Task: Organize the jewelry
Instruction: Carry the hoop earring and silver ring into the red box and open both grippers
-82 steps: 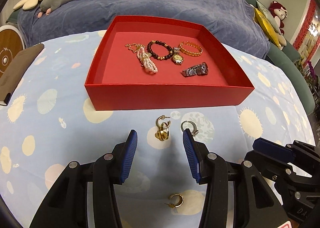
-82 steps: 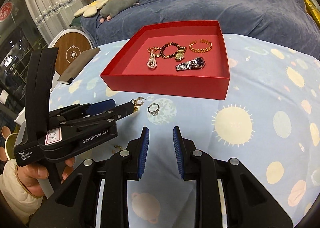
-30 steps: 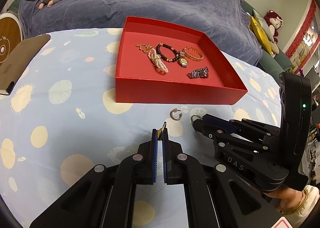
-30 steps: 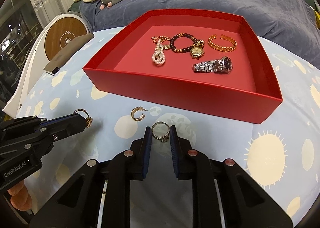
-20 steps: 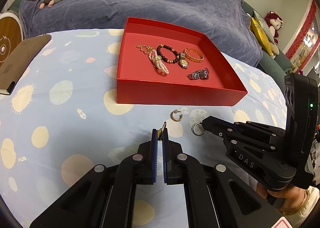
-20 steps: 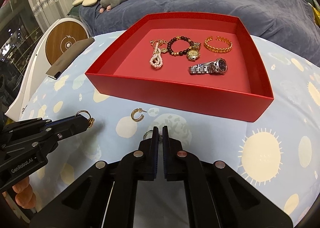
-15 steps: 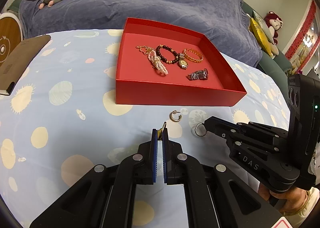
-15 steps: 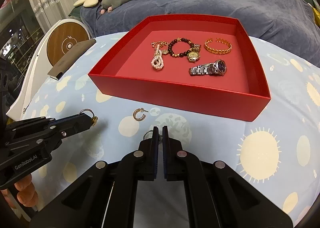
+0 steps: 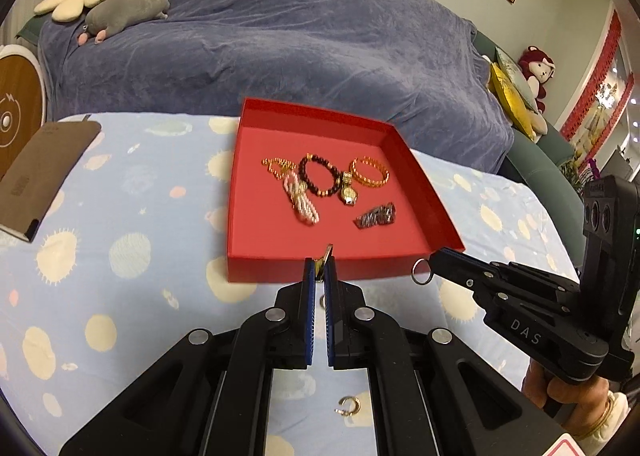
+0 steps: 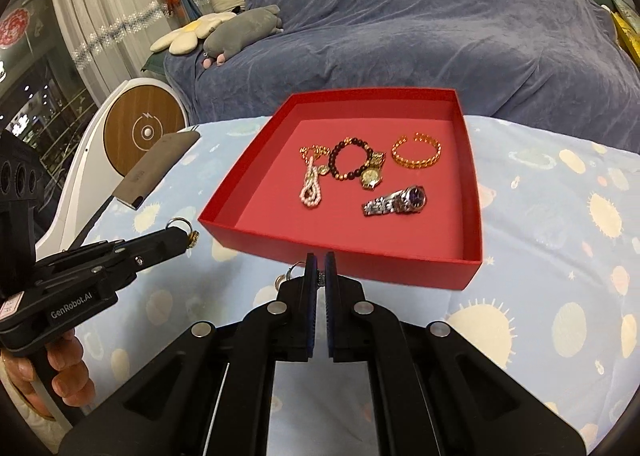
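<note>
Left wrist view: left gripper [image 9: 319, 271] clamped on a gold earring [image 9: 327, 252], which juts up from between the pads, level in the picture with the near wall of the red tray [image 9: 280, 270]. Right gripper [image 9: 430, 259] clamped on a silver ring [image 9: 421, 271], its hoop hanging clear off the jaw tips beside the tray's near right corner. One small gold hoop earring [image 9: 349, 404] lying loose on the sun-and-planet tablecloth [image 9: 120, 215], low in the view. A further small ring-like glint between the left fingers, too small to identify.

Right wrist view: silver ring visible partly behind the left pad, jaws together on it. Gold earring showing at the left gripper's tips, short of the tray's left near corner. Tray contents: pearl bracelet [image 10: 310, 185], dark bead bracelet [image 10: 347, 160], gold watch [image 10: 371, 175], gold bangle [image 10: 417, 155], steel watch [image 10: 396, 200].

Step judged in hand: carry phase, both pieces lifted off the cloth and not yet over the tray floor.

Next move judged to call for: forward travel over the near wall with clearance, release onto bare floor at the front, apart from the pieces already laid. Thin pieces held edge-on, so slip risk judged real. Loose hoop on the cloth outstanding.
</note>
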`<control>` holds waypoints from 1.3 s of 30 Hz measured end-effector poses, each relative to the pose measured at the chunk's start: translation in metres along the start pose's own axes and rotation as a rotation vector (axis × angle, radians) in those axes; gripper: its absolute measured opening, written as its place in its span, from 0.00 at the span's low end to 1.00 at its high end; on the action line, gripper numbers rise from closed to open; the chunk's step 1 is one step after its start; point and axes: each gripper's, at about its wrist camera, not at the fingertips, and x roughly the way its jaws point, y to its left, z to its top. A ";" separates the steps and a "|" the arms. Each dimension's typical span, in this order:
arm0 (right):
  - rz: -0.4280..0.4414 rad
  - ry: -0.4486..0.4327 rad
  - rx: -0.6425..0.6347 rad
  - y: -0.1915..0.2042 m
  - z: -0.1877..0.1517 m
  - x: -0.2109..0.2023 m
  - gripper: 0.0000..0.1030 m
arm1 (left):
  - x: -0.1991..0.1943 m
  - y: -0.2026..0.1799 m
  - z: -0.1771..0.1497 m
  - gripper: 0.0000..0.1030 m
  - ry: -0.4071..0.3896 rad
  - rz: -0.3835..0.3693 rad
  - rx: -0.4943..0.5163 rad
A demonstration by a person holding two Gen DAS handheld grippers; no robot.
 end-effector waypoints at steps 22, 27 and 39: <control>-0.010 0.022 0.023 -0.013 0.035 0.064 0.05 | 0.069 0.033 0.043 0.20 0.029 0.078 -0.008; -0.016 -0.005 -0.020 -0.007 0.030 0.017 0.11 | 0.042 0.028 0.042 0.32 -0.021 0.091 -0.024; 0.026 0.071 -0.054 0.017 -0.066 -0.043 0.24 | -0.013 0.017 -0.006 0.40 -0.034 0.123 -0.051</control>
